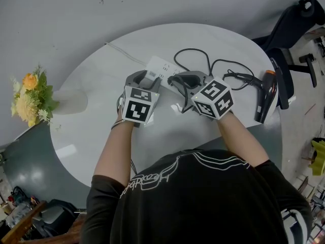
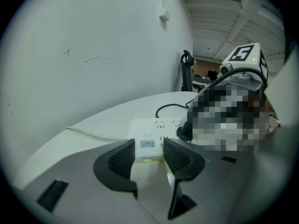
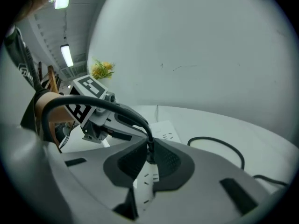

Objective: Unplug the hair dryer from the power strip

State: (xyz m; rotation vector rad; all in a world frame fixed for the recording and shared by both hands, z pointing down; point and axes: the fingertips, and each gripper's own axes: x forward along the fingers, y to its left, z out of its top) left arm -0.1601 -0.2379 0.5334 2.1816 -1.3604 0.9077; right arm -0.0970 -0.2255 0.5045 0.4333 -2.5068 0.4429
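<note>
Head view gave us, at the far left, a bunch of yellow and orange flowers (image 1: pixel 29 98) beside the round white tabletop (image 1: pixel 86 90). On that tabletop the left tongs (image 1: pixel 145 78) were clamped across the near end of the white rectangular plastic power strip (image 1: pixel 163 65). In the left gripper view we saw their ribbed pads (image 2: pixel 122 160) set against either side of it, and a black plug (image 2: pixel 185 131) standing on its socket face. Just to the right, the right tongs (image 1: pixel 177 81) were clenched on the thin black cord (image 1: pixel 192 49), which the right gripper view showed pinched between their pads. The cord looped rightward to the black plastic hair dryer (image 1: pixel 265 98), which lay near the tabletop's right edge, well apart from the strip.
</note>
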